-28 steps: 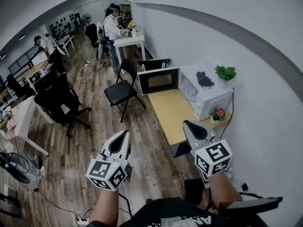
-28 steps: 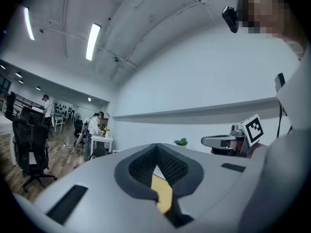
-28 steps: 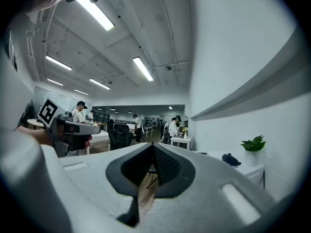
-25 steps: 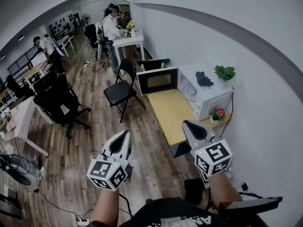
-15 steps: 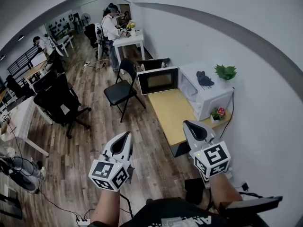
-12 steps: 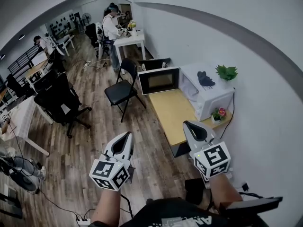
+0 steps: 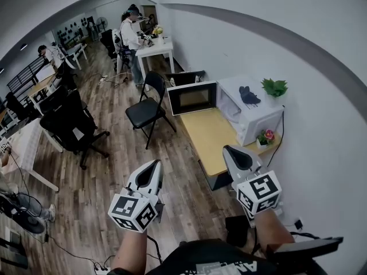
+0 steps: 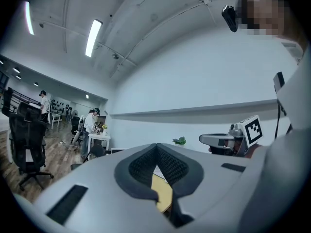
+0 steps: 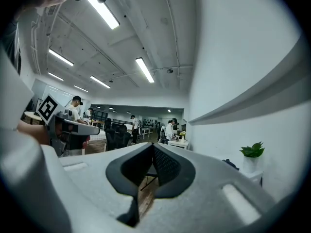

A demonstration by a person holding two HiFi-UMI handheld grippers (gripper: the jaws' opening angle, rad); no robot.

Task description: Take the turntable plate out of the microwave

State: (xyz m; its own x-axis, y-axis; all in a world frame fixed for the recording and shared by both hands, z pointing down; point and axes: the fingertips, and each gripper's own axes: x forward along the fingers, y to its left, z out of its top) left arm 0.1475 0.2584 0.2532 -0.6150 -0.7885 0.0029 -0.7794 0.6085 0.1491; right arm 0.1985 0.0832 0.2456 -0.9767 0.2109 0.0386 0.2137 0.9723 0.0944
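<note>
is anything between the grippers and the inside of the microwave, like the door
Nothing visible. The microwave door hangs open, swung left, and only floor and tabletop lie between it and the shut left gripper and right gripper. The plate itself can't be made out.

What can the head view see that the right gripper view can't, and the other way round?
Only the head view shows the open microwave door and the pink flowers. Only the right gripper view shows the long ceiling lights overhead. Both show the green plant, the left gripper and the right gripper, each shut with nothing in it, and people at the far desks.
</note>
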